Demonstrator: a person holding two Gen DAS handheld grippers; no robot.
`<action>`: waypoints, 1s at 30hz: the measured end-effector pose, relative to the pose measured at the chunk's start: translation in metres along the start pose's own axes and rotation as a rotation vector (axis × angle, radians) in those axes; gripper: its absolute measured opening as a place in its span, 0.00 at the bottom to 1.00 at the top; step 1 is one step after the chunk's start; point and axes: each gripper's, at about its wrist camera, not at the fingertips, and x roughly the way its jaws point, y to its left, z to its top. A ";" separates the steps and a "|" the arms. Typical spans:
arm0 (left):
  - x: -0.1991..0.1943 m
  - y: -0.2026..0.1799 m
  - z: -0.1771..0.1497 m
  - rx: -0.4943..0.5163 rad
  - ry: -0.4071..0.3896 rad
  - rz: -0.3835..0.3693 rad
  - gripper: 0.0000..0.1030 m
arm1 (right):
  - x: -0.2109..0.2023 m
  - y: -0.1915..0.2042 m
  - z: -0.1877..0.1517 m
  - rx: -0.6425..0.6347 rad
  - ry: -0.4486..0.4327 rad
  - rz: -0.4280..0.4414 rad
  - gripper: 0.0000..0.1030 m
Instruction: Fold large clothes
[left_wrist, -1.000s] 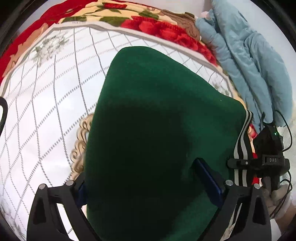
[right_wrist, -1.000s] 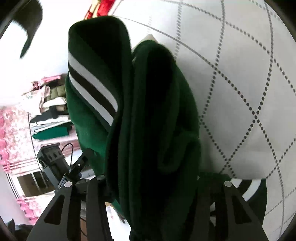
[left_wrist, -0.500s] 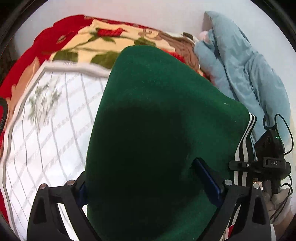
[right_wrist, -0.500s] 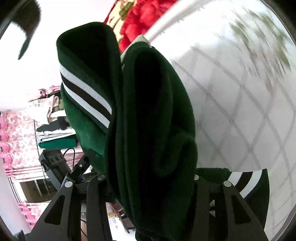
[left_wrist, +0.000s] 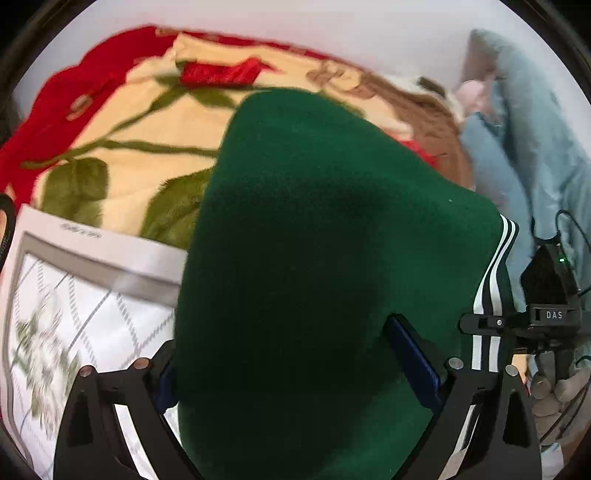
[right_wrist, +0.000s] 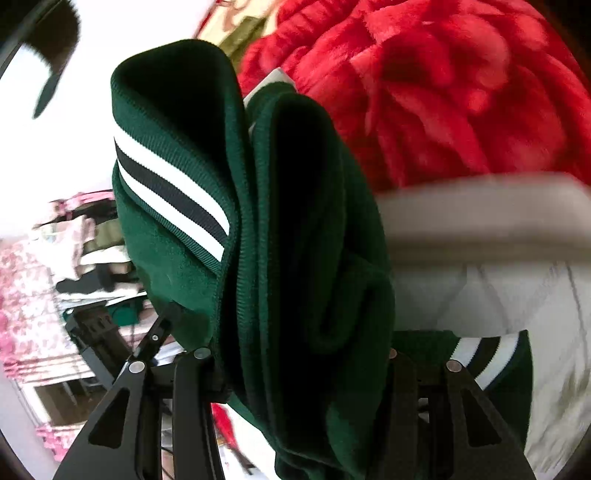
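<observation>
**Green garment held aloft over the bed**

From my remote seat, the biggest thing under both cameras is the bed (left_wrist: 92, 314), covered by a white quilted spread (right_wrist: 517, 295) with a grey border and a diamond stitch pattern. Beyond its edge lies a plush blanket (left_wrist: 129, 122) in cream with red roses and green leaves; in the right wrist view its red pile fills the upper right. A pale wall runs behind. On the far right of the left view I see a rumpled light blue garment (left_wrist: 524, 122). In the right view, blurred pink floral curtains (right_wrist: 22, 295) and hanging clothes sit at the left.

The dark green garment (left_wrist: 325, 258), with white and black striped ribbing, hangs above the bed between both tools. My left hand-held gripper (left_wrist: 295, 362) is clenched on its broad panel. My right hand-held gripper (right_wrist: 299, 354) is clamped on a bunched, folded thickness of it.
</observation>
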 end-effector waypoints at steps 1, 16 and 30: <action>0.014 0.004 0.004 0.006 0.024 0.017 0.94 | 0.005 -0.004 0.011 0.005 0.001 -0.025 0.48; -0.069 -0.022 -0.055 0.093 -0.092 0.305 0.99 | -0.024 0.059 -0.087 -0.207 -0.249 -0.729 1.00; -0.279 -0.112 -0.136 0.109 -0.223 0.348 0.99 | -0.149 0.167 -0.315 -0.313 -0.539 -0.902 1.00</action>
